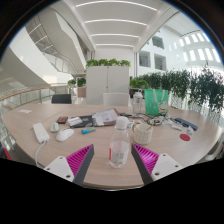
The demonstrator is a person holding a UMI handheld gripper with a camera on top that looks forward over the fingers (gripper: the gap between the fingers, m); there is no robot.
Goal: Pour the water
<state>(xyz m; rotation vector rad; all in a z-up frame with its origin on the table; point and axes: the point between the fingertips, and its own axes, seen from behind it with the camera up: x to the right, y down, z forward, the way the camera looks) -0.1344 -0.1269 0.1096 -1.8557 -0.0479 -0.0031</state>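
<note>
The claw [120, 158] is spread open, its two pink pads [80, 158] standing apart with a clear plastic bottle [120, 143] upright between them. There looks to be a gap at each side of the bottle, so it rests on the bench [30, 125] under its own weight, not yet gripped. Its white cap [122, 121] is on.

Just beyond the bottle and a little to the right stands a clear glass [143, 133], the likely target for the water. Further back is a green jug [156, 100]. Small clutter lies to the left: a white mouse [65, 134], a pale box [40, 131] and some flat items I cannot identify.

The bottle is probably light and thin-walled, so it will dent under a hard squeeze and may slip if held too loosely. Whether it holds much water is hard to tell. The best hold seems to be on the body around mid-height, below the shoulder, where the walls are straight and the pads get full contact. A grip near the cap would let it swing when tipped. The cap likely must come off before anything pours.
</note>
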